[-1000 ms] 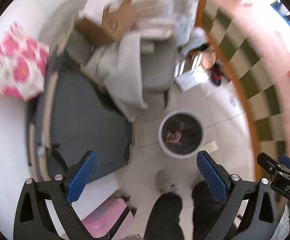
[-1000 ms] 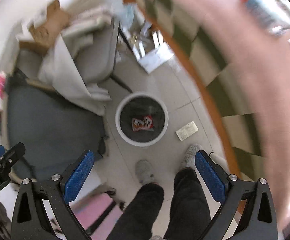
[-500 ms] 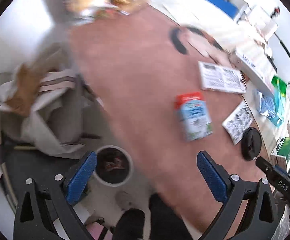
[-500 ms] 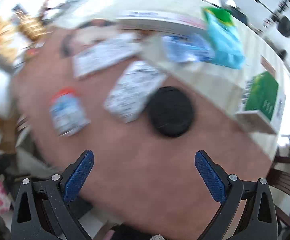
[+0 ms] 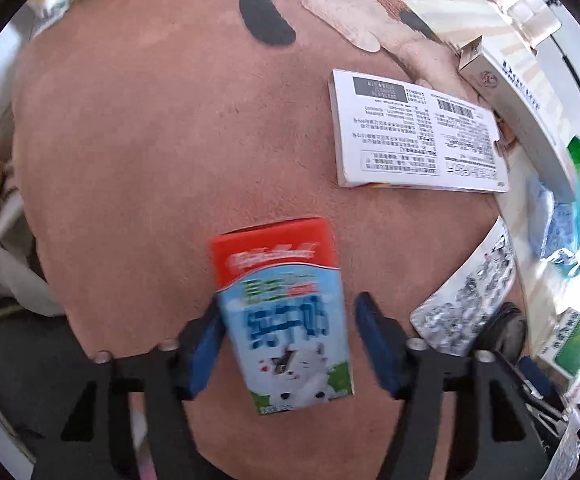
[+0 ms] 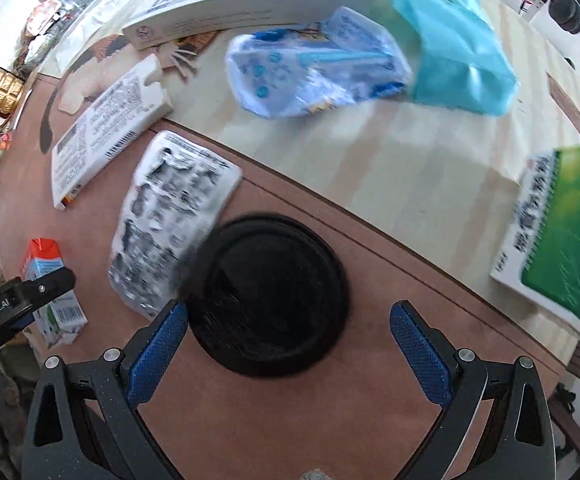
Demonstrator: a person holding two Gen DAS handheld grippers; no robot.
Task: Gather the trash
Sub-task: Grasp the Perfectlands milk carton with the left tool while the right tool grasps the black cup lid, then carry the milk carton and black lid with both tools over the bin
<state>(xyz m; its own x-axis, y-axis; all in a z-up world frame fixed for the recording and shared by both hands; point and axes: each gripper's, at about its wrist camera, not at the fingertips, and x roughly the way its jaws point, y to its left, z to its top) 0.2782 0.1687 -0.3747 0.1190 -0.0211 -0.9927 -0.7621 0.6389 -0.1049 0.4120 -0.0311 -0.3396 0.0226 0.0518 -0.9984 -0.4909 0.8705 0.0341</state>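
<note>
The left hand-held gripper [image 5: 290,340] points straight down at the table [image 5: 150,140] and its jaws are closing around a small milk carton [image 5: 286,316]. The left blue pad looks right up against the carton's side, and the right pad is a small gap short of it, so no real clamp yet. The carton is a little rectangular box, red on top, light blue with a white cartoon animal and some green lower down, lying on the soft brownish-pink mat that covers this part of the table. Further right on the mat are a flat white box [image 5: 414,144] with a printed label and barcode, and a crinkly silver blister pack [image 5: 466,304].

The right hand-held gripper [image 6: 290,340] also points straight down, jaws wide apart and holding nothing. A round black lid [image 6: 266,296], flat with a raised rim, lies between the pads and a bit ahead of them; the left pad looks just beside its edge, though I can't tell if it touches. Past it, on the pale striped part of the table, are a crumpled blue-and-white plastic wrapper [image 6: 314,64], a teal bag [image 6: 454,48] and a green-and-white box [image 6: 562,240].
</note>
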